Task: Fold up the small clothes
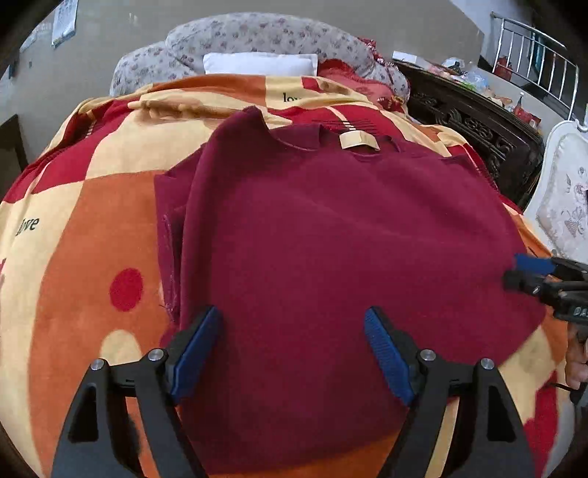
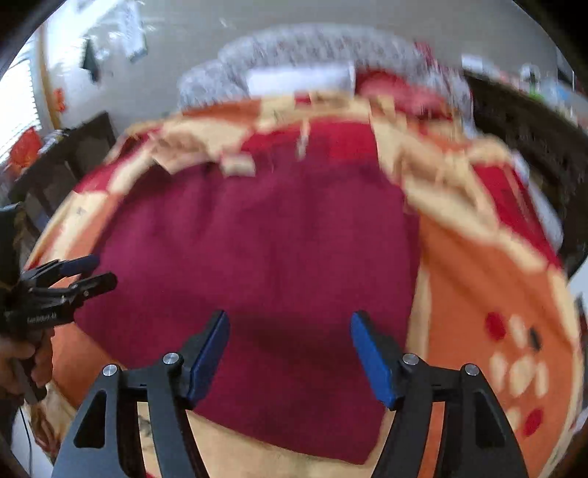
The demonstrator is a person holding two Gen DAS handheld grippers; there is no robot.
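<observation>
A maroon top (image 1: 330,239) lies flat on the bedspread (image 1: 73,257), collar at the far end, hem nearest both grippers. The left gripper (image 1: 294,353) and right gripper (image 2: 290,349) hover over that hem, side by side, jaws wide and empty.

A bed spread with an orange, cream and red patchwork blanket (image 1: 92,206) fills the room's middle. At its head lie a grey floral quilt (image 1: 257,36) and a white pillow (image 1: 261,63) against a plain pale wall (image 1: 121,33). A dark carved wooden cabinet (image 1: 474,125) (its top cluttered) stands beside it, a bright window (image 2: 16,106) opposite.
</observation>
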